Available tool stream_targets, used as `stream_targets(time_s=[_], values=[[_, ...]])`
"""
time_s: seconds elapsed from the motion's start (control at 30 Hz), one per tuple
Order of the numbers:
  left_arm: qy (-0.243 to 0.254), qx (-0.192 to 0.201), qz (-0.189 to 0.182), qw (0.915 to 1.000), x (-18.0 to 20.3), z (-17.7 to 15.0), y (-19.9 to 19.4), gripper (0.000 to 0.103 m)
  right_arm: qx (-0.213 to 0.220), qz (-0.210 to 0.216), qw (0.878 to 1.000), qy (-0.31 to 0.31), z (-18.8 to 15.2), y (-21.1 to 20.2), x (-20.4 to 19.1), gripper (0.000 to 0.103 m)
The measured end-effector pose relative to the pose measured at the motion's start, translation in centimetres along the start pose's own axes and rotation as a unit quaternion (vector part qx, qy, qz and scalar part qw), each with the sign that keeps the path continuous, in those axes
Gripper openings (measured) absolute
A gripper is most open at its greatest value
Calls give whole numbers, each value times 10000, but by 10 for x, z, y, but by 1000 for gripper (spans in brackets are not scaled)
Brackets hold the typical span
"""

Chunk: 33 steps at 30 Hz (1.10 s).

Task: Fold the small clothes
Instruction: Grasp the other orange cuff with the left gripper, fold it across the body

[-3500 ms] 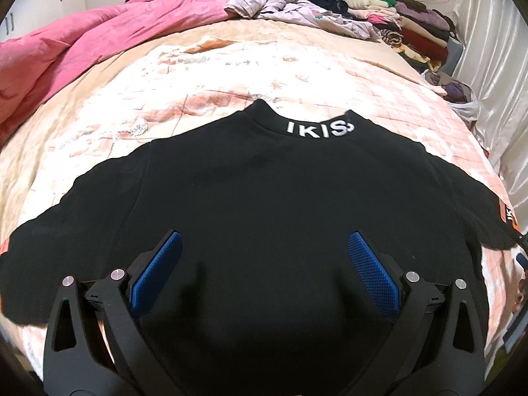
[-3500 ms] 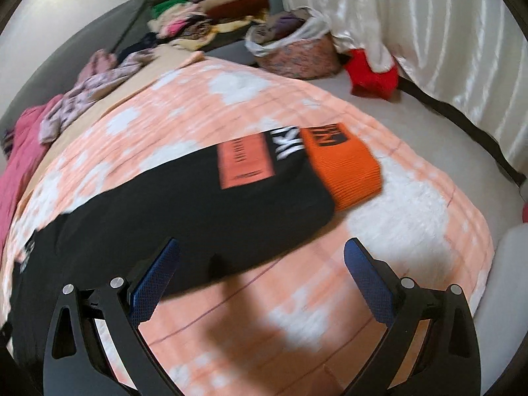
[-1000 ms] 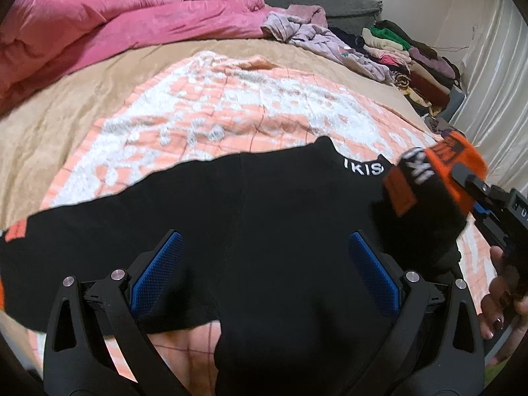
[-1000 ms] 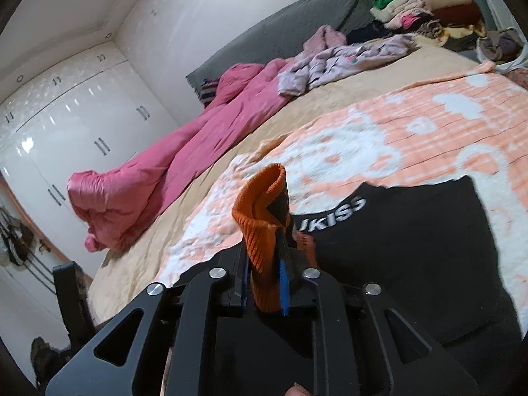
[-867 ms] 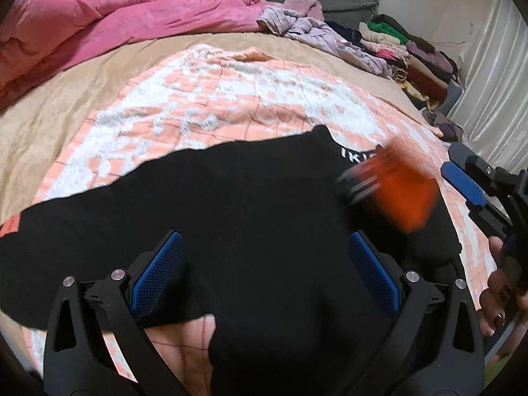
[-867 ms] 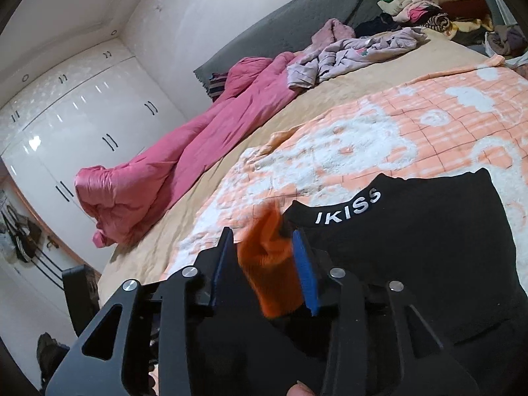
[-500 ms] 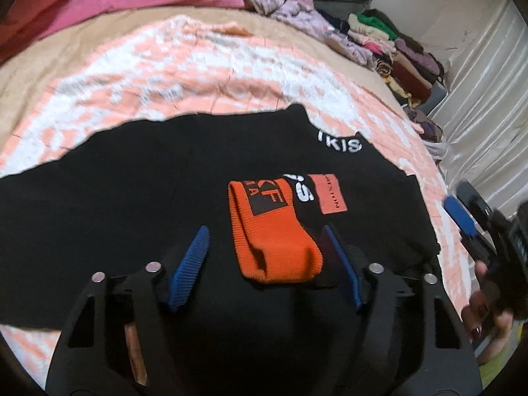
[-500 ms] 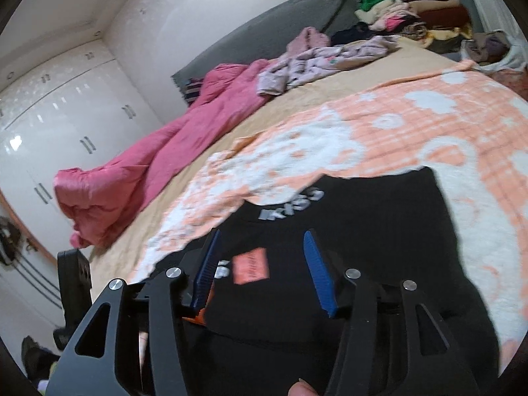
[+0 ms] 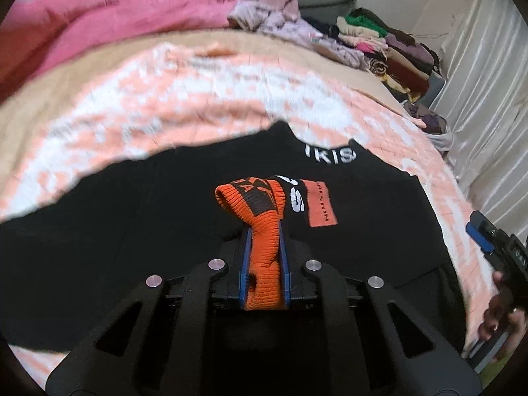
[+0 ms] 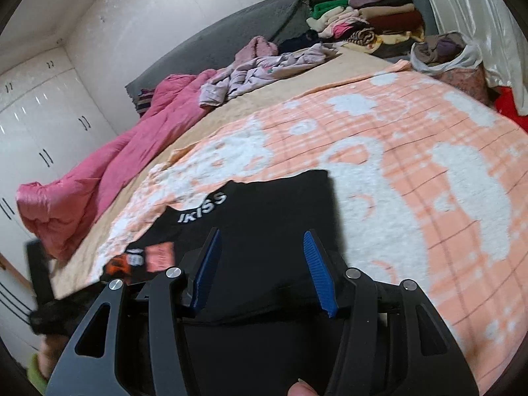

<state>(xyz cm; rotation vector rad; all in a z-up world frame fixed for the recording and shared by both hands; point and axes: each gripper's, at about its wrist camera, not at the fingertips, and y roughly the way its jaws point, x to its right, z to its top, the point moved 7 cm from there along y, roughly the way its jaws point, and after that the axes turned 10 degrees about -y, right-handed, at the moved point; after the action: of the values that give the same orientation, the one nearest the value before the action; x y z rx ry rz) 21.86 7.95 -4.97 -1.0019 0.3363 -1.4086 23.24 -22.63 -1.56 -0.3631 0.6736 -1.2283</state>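
A black sweater [image 9: 158, 231] with a white-lettered collar lies spread on the peach blanket. Its right sleeve is folded across the chest, and the sleeve's orange ribbed cuff [image 9: 260, 204] is bunched upward. My left gripper [image 9: 264, 260] is shut on that cuff, blue pads pressing both sides. In the right wrist view the same sweater [image 10: 274, 211] lies below my right gripper [image 10: 260, 270], which hangs open over its right side with only flat fabric under the jaws. The cuff [image 10: 120, 262] shows small at the left there. The right gripper [image 9: 478, 236] also shows at the left wrist view's right edge, held by a hand.
A pink quilt [image 9: 99, 16] is heaped at the bed's far left. Loose lilac clothes [image 10: 260, 69] and a stack of folded clothes [image 10: 366, 19] sit at the head end. A bag of clothes [image 10: 445, 52] and a white curtain [image 9: 488, 82] border the right.
The right gripper let go of the orange cuff onto the chest and drew away to the right. The left gripper moved in and closed on the cuff.
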Motion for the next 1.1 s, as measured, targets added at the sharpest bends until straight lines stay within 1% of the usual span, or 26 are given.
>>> stream_targets(time_s=[0.03,0.07,0.13,0.2,0.23,0.3,0.37,0.5,0.6,0.67,0.73,0.77,0.83,0.87,0.97,1.03,1.1], values=[[77,140,87,9998,-2,2,-8,8,-3,-23,10000,-12,1,0,1,51],[102,182,136,9997,-3,4,-9,8,-31,-76,10000,-24,-1,2,3,51],[191,125,297,9993,-8,4,-7,12,-101,-168,9998,-53,-3,5,6,51],[161,62,501,9986,-14,4,-4,25,-221,-273,9993,-129,-6,10,5,51],[124,131,588,9981,-19,5,-7,28,-288,-293,9989,-218,-9,14,3,51],[119,285,635,9975,-22,9,-15,30,-369,-299,9980,-420,-13,18,-5,51],[163,314,548,9979,-18,9,-21,30,-468,-353,9959,-686,-17,25,-14,51],[429,131,468,9979,0,1,-11,30,-730,-299,9902,-1150,-29,40,-32,51],[577,-254,618,9961,2,-17,13,30,-969,-360,9848,-1399,-37,52,-39,52],[533,-466,771,9945,-6,-28,28,31,-1145,-557,9816,-1422,-42,59,-35,52],[551,-458,735,9947,-9,-31,30,32,-1340,-635,9799,-1334,-49,67,-30,52],[539,-444,699,9951,-9,-31,28,32,-1356,-622,9806,-1275,-51,68,-28,52],[448,-430,651,9959,-12,-29,22,38,-1286,-573,9815,-1298,-50,65,-30,55],[417,-411,640,9962,-14,-28,18,42,-1242,-512,9826,-1286,-49,62,-32,60],[352,-365,582,9970,-17,-26,9,44,-1136,-428,9843,-1279,-46,55,-39,62],[331,-293,594,9973,-18,-25,2,49,-1067,-356,9851,-1297,-44,49,-45,67],[348,-199,620,9973,-20,-24,-8,58,-1029,-287,9856,-1307,-43,45,-51,77]])
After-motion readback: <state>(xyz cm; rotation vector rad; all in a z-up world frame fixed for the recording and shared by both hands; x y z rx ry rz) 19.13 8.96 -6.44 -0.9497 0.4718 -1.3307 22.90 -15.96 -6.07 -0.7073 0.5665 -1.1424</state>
